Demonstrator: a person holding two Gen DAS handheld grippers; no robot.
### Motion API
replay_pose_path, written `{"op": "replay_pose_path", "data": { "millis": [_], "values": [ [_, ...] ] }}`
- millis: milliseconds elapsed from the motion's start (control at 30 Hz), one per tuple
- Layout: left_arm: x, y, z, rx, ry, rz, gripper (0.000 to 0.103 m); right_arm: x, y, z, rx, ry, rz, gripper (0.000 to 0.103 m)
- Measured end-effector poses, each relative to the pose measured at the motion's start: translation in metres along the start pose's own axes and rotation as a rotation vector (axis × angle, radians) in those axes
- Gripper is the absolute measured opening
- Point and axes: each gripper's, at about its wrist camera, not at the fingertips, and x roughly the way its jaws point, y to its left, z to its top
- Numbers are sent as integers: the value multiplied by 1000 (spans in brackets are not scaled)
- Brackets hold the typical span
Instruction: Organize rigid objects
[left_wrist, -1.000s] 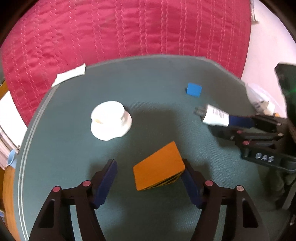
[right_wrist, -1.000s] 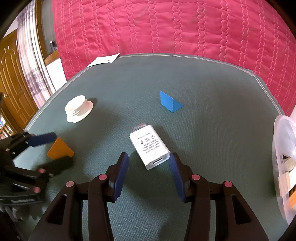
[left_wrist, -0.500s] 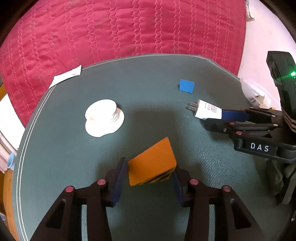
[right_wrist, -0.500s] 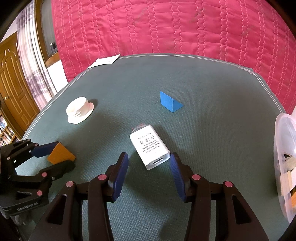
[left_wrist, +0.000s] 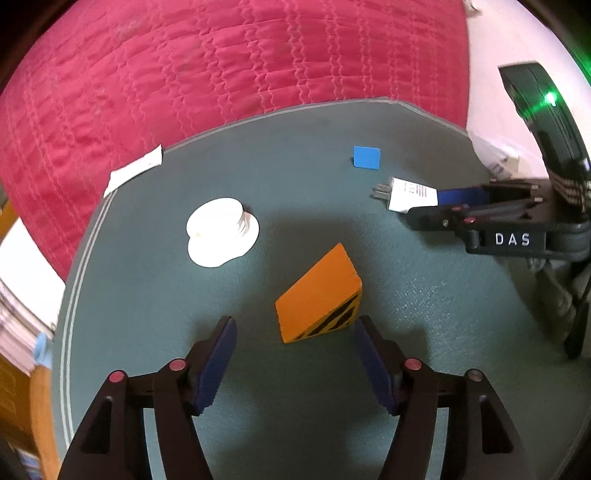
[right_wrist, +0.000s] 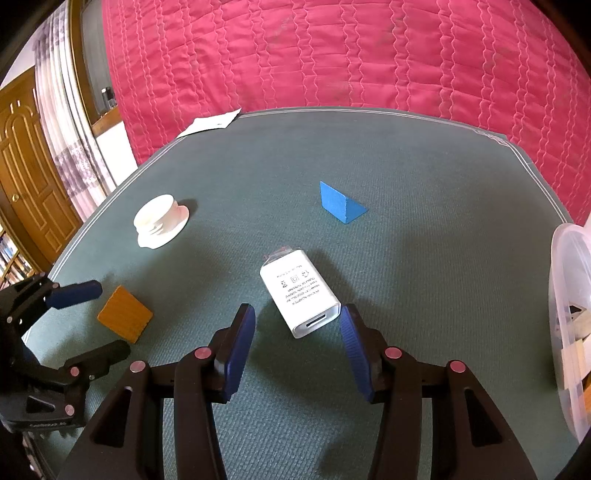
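Left gripper (left_wrist: 293, 334) jaws just reopened, spread, orange wooden wedge block (left_wrist: 318, 297) loose at 1 o'clock. Right gripper (right_wrist: 297, 332) spread astride white plastic charger (right_wrist: 299, 293). Centre wedge before reclosing.

At the right edge of the right wrist view, a clear plastic container (right_wrist: 569, 325) is cut off, its contents indistinct. The white charger (right_wrist: 301, 295) carries print too small to read.
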Motion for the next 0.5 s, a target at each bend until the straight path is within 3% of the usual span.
{"op": "replay_pose_path", "data": {
  "millis": [267,500],
  "values": [
    [18,0,17,15,-6,-2,68,0,0,0,2,0,2,50],
    [18,-2,17,-19,-10,-61,42,0,0,1,5,-1,7,50]
  ]
}}
